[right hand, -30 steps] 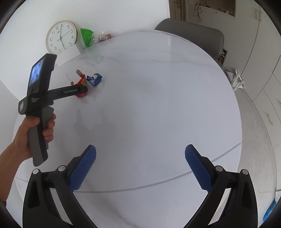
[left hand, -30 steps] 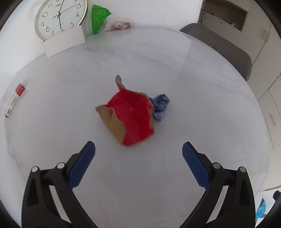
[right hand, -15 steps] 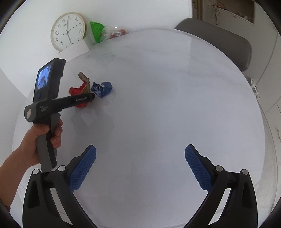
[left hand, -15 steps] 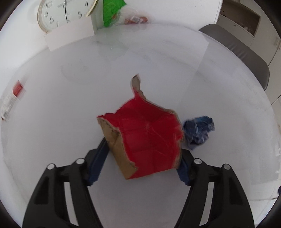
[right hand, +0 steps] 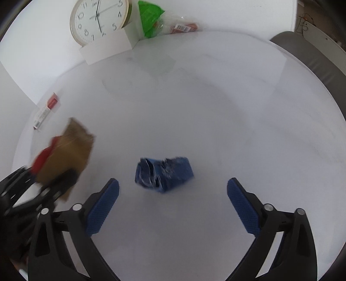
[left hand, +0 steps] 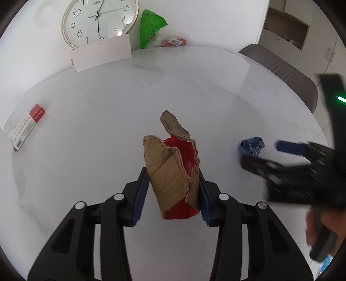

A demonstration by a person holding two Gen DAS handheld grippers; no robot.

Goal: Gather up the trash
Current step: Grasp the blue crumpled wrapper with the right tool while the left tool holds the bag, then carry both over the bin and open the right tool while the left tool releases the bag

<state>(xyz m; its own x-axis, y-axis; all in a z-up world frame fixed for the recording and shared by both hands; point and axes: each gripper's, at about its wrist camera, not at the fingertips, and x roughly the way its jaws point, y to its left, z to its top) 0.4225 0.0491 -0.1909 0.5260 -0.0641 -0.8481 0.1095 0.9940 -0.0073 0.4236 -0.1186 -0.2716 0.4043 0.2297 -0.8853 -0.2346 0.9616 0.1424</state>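
- Since a second ago, torn red cardboard piece [left hand: 173,179] went from lying flat on white round table [left hand: 108,121] ahead of spread jaws to standing folded between left gripper [left hand: 172,192] pads; jaws closing, both pads against its sides.
- Crumpled blue wrapper [right hand: 164,176] on table, well right of cardboard.
- Right gripper [right hand: 173,203] now straddles wrapper; jaws wide, closing, pads clear of it.
- Clock [left hand: 99,20], green bag [left hand: 151,27], white card [left hand: 101,55] at far edge; red-and-white packet [left hand: 27,126] at left.
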